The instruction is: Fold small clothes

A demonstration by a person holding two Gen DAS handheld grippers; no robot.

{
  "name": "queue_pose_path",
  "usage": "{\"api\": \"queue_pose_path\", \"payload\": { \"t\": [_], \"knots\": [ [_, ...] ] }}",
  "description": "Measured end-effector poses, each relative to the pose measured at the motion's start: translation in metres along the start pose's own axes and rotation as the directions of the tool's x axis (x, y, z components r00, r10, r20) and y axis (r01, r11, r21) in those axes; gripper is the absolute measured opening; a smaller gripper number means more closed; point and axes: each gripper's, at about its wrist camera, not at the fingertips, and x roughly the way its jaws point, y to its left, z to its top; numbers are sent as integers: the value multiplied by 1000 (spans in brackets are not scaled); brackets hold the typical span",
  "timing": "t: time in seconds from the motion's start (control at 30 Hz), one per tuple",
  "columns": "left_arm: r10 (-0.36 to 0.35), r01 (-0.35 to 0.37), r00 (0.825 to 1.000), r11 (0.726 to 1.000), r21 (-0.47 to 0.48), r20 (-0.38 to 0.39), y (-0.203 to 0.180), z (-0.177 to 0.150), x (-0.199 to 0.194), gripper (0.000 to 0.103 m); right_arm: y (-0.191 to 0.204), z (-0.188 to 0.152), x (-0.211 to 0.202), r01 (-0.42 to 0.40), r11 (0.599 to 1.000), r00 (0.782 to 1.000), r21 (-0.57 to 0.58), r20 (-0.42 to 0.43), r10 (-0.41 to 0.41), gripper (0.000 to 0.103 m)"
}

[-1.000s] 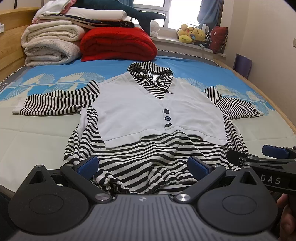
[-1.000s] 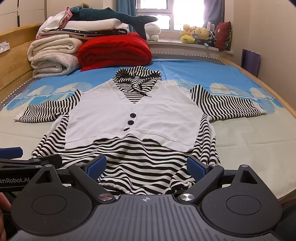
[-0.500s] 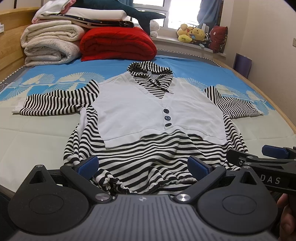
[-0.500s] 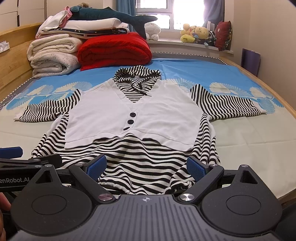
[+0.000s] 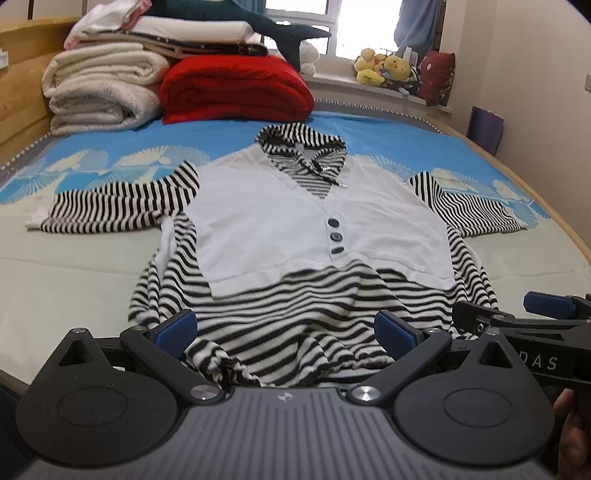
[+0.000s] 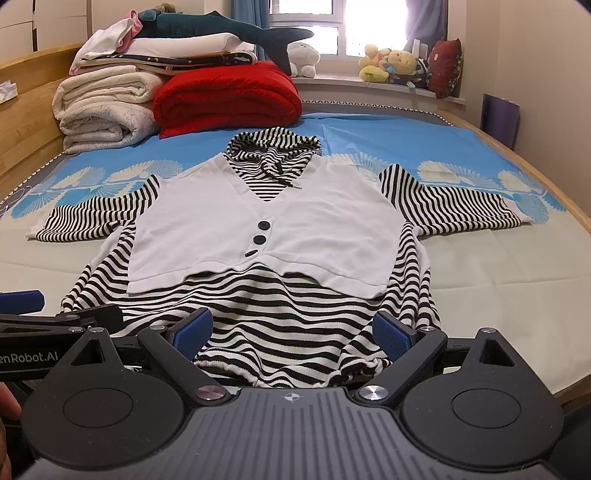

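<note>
A small black-and-white striped hooded top with a white buttoned vest front point(image 5: 280, 225) point(image 6: 266, 229) lies flat on the bed, face up, sleeves spread to both sides, hood toward the window. Its gathered hem is nearest me. My left gripper point(image 5: 284, 332) is open, its blue pads either side of the hem's left part, just above it. My right gripper point(image 6: 293, 332) is open over the hem's right part. Each gripper shows at the edge of the other's view: right gripper point(image 5: 517, 317), left gripper point(image 6: 55, 314).
Folded white blankets point(image 6: 107, 107) and a red blanket point(image 6: 229, 96) are stacked at the head of the bed, a plush shark point(image 6: 229, 29) on top. Stuffed toys point(image 6: 399, 62) sit on the window sill. A wooden bed rail point(image 6: 546, 184) runs along the right side.
</note>
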Motion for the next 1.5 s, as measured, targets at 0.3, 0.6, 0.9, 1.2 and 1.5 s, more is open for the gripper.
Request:
{"api": "queue_pose_path", "payload": {
  "t": [0.3,0.6,0.9,1.2,1.5],
  "knots": [
    [85,-89,995,994,66,59,15,65,4,76,-7,1,2,8,1000,1000,30,13,-8,88],
    [178,-182,966,983,4,185,90,187,84,44,-20,11,-5,33,997,992,63,119,-41,66],
    [379,-361,925,864,-350,-19,257,198,153,23,-24,88,-3,11,1000,983,-11,183,-9,65],
    [427,-415,896,700,-581,-126,364,154,165,32,20,209,98,-112,993,969,-43,219,119,65],
    [384,-389,902,525,-757,-197,413,121,196,44,19,213,175,-175,982,978,-67,102,182,63]
  ]
}}
